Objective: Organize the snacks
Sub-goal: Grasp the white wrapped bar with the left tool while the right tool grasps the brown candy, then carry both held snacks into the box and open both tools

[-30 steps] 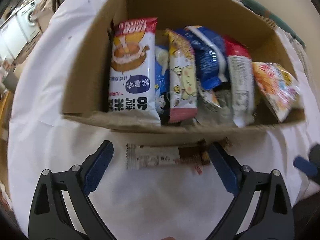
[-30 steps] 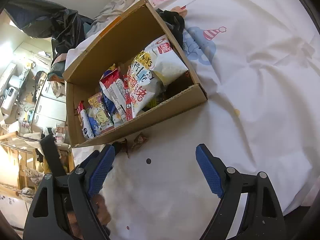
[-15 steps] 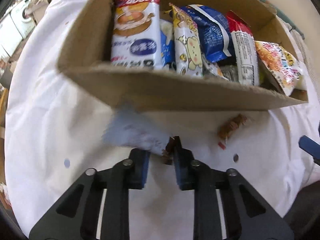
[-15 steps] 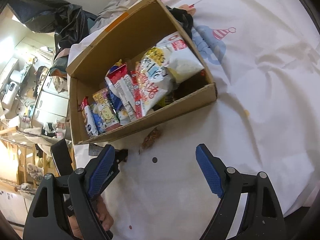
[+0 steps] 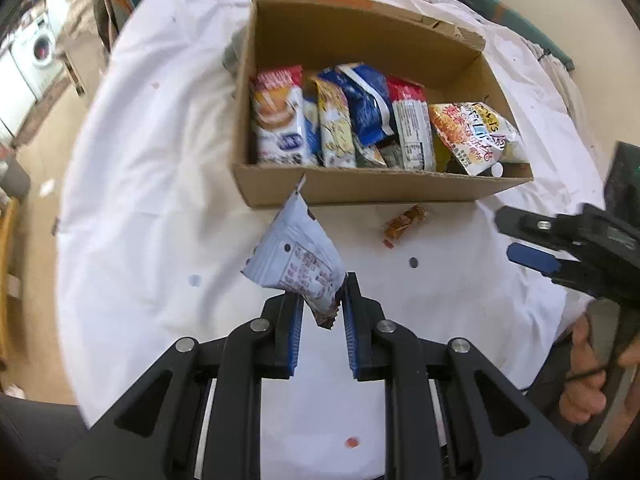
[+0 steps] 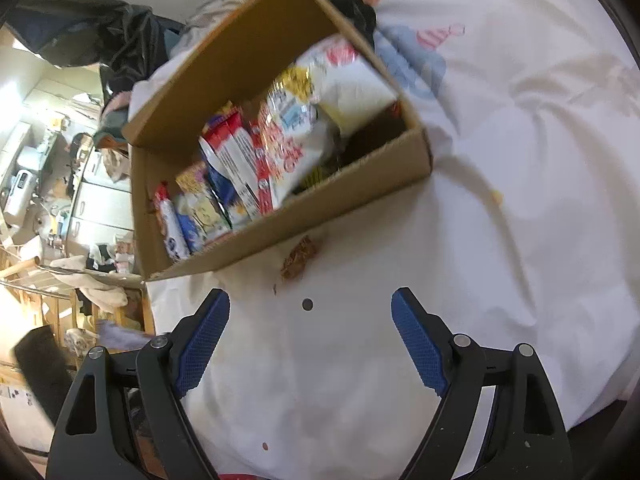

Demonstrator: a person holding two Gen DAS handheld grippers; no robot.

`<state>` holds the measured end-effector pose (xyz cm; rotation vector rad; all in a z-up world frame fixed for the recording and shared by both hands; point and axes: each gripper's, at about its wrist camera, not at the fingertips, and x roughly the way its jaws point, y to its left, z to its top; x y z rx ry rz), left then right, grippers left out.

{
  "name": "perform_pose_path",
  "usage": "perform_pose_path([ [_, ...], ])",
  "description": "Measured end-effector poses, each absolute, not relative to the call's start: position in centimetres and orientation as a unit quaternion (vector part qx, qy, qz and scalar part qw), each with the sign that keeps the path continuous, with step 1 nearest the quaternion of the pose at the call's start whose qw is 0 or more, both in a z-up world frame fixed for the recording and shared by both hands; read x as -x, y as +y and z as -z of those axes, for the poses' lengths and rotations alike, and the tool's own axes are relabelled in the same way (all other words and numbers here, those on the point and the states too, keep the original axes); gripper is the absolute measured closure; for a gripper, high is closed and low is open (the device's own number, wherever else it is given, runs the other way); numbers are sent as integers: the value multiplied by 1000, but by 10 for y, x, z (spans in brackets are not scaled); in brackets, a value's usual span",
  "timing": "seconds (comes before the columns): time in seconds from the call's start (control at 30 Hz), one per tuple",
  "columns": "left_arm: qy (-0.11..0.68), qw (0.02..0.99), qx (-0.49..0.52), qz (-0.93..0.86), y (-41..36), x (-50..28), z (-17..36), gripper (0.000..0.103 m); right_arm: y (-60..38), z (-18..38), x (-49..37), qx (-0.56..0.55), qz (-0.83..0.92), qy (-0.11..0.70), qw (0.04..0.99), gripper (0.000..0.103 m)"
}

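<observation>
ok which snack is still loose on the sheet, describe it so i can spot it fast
Find the cardboard box of snacks on the white sheet. Just in front of its near wall, toward the right, lies a small orange-brown wrapper. It is the only snack flat on the sheet: the rest stand in the box, and the pale packet hangs from the left gripper.

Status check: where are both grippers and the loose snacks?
Left gripper shut on white snack packet, lifted off the cloth. Right gripper open, empty. Small orange packet loose before cardboard box. Path to box looks clear.
</observation>
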<state>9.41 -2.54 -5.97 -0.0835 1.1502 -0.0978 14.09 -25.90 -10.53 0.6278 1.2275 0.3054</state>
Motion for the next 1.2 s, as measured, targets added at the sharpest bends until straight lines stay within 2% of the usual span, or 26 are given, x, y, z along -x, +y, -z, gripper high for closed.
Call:
perform_pose_path([
  [0.07,540,839,41,42,-17,-94,55,88,-251,112,-144,-284,-139,572,756,18],
  [0.2,540,840,49,16,-6,-100,62,88,-219,127,-158,-257,-132,591,753,26],
  [0.43,535,842,68,11,1,-103,61,88,-174,146,-183,-189,-103,605,767,29],
  [0.47,531,845,67,11,2,-103,59,88,-171,148,-184,-177,-98,602,772,36],
  [0.5,528,846,67,10,2,-102,57,88,-168,148,-184,-154,-89,600,780,53],
  [0.57,528,846,72,9,3,-103,56,88,-166,148,-181,-126,-87,600,785,74],
  [0.7,531,844,77,9,2,-105,58,88,-181,144,-163,-137,-104,602,780,89],
  [1.03,526,848,58,-2,-7,-106,63,88,-201,114,-109,-163,-191,566,785,89],
  [1.2,519,853,53,-15,-3,-104,62,88,-207,79,-92,-192,-241,515,800,89],
])
